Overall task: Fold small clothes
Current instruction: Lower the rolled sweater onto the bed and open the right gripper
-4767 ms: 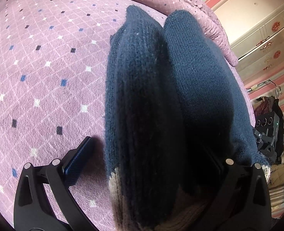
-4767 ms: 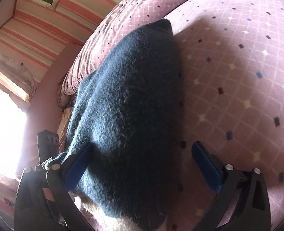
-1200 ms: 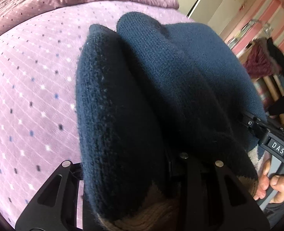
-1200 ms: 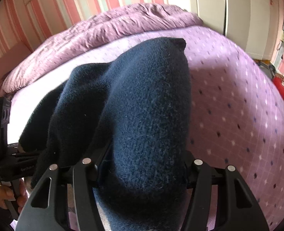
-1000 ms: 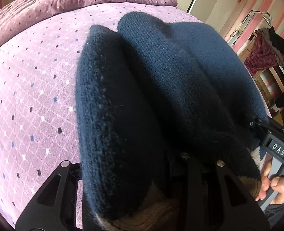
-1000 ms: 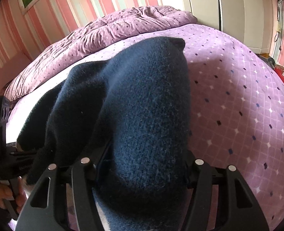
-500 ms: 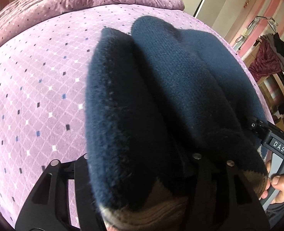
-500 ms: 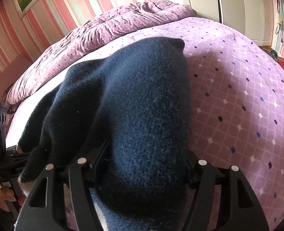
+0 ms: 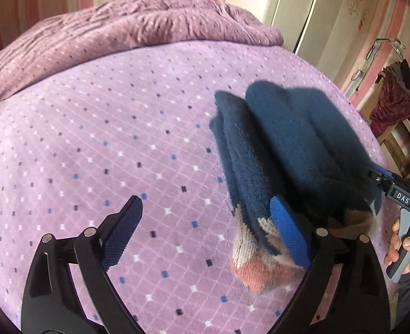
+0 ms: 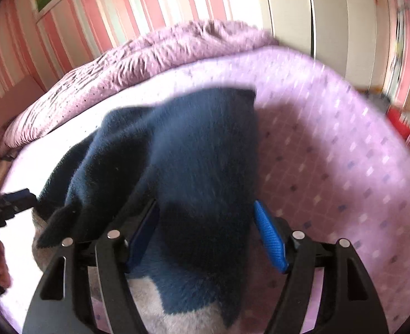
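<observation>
Left gripper has just been opening & its jaws are spread wide now w/ only the purple bedspread between the pads, the folded navy sweater lying on the bed just off its right finger. Right gripper has the same sweater between its blue pads; jaws have just been opening too, and the right pad looks clear of the knit, though it's blurry so can't tell for sure. Sweater sits toward the right of the bedspread in the left view, w/ the crumpled duvet well behind it.
</observation>
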The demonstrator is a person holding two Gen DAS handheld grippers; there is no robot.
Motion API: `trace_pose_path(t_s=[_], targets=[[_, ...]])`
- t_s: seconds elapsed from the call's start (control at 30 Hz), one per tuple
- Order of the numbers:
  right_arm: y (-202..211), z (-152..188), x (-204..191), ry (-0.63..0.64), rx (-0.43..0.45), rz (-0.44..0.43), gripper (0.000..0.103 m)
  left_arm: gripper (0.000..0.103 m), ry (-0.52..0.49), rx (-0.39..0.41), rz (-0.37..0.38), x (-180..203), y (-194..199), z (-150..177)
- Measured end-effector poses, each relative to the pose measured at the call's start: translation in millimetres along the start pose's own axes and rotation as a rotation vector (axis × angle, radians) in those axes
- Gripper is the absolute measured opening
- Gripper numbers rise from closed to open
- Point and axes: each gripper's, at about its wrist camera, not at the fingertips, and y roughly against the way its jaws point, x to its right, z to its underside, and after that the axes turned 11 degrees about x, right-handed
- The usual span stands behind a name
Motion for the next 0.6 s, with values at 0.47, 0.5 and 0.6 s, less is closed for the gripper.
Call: trace_pose_path(t_s=[0.47,0.5,0.6], targets=[[58.2,1.8,-49.2,0.156,0.123,0.027,0.054,0.1,0.078,0.015,-0.036,-9.1,36.1,2.0],[53.3,7.3,-49.9,0.145,0.099,0.02,0.05,0.1,0.075,0.023,-0.036,-11.3,38.9,3.2],[42.2,25.0,-48.5,0.122,0.054,-0.002,0.045,0.1,0.052,0.035,-0.058,-16.5,48.7,6.3]])
